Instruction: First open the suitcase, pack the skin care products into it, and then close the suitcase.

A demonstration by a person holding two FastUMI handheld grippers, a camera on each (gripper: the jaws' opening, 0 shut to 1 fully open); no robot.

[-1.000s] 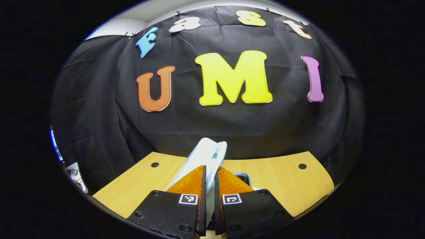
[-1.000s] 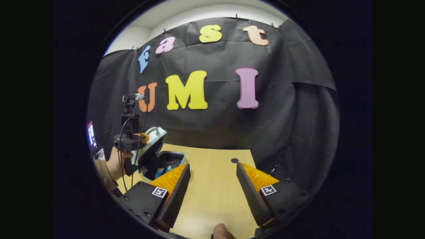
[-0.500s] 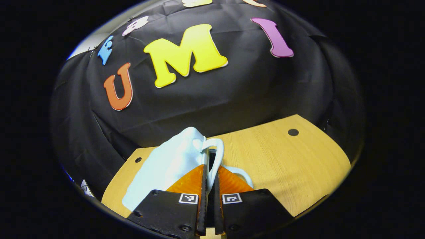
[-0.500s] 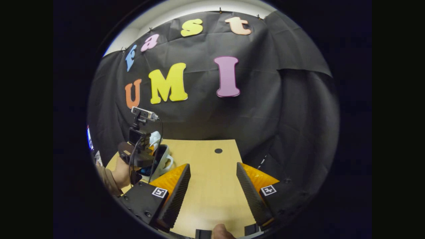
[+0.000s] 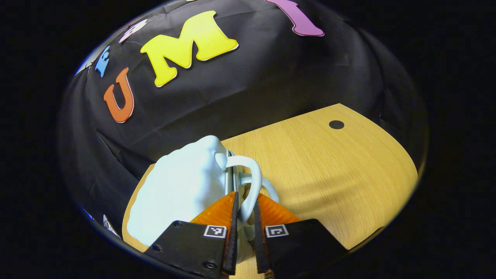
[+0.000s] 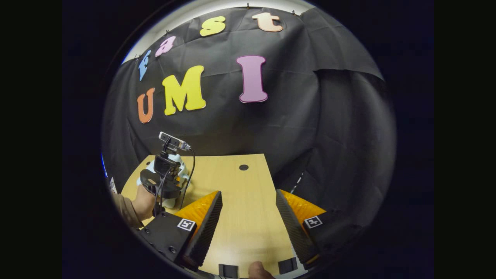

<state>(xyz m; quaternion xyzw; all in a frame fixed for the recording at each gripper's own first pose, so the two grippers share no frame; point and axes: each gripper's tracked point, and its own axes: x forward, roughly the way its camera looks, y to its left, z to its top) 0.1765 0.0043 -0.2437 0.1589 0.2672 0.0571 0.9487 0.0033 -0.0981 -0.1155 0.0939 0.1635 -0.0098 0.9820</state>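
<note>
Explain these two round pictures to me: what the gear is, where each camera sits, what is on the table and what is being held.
A person holds a hand-held claw in each hand; a camera rides on each. In the left gripper view, the left claw is pinched shut on the handle of a small white suitcase, its lid down, on a wooden table. In the right gripper view, the right claw hangs open over the table, holding nothing; farther off you see a hand with the other claw at the suitcase.
</note>
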